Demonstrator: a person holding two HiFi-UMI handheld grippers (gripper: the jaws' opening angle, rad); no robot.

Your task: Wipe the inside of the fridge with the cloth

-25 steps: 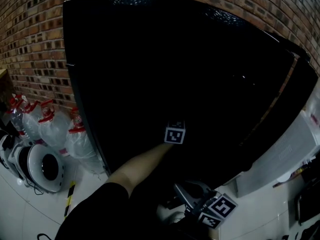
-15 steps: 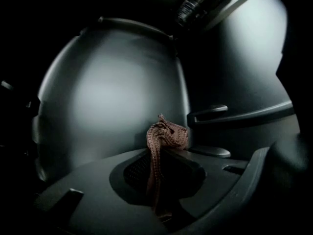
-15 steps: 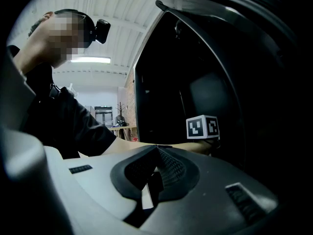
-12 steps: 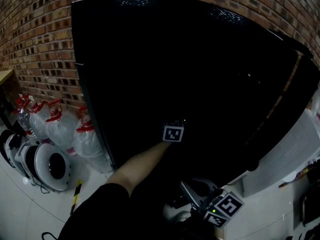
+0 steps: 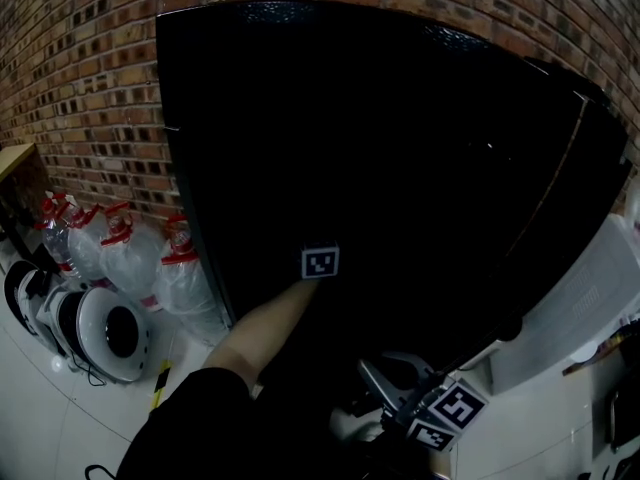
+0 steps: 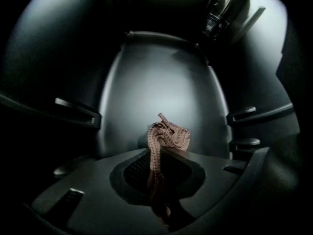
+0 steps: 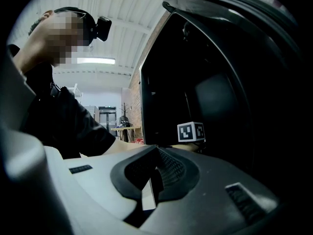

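Note:
The black fridge (image 5: 400, 148) stands open and is dark inside. My left arm reaches into it; only the left gripper's marker cube (image 5: 320, 262) shows in the head view, the jaws lost in the dark. In the left gripper view my left gripper (image 6: 158, 153) is shut on a brownish knitted cloth (image 6: 168, 135), which bunches up in front of the fridge's pale back wall (image 6: 161, 87). My right gripper (image 7: 155, 174) is shut with nothing in it and stays outside, low at the fridge's front (image 5: 390, 380).
Shelf rails jut from both side walls (image 6: 78, 110) (image 6: 252, 114), and a fitting (image 6: 220, 9) hangs at the top right. Left of the fridge are bottles with red caps (image 5: 110, 253), a white round appliance (image 5: 105, 333) and a brick wall (image 5: 80, 78).
The left gripper's marker cube has shifted leftwards inside the fridge. The right gripper has stayed where it was. The head view has swung slightly.

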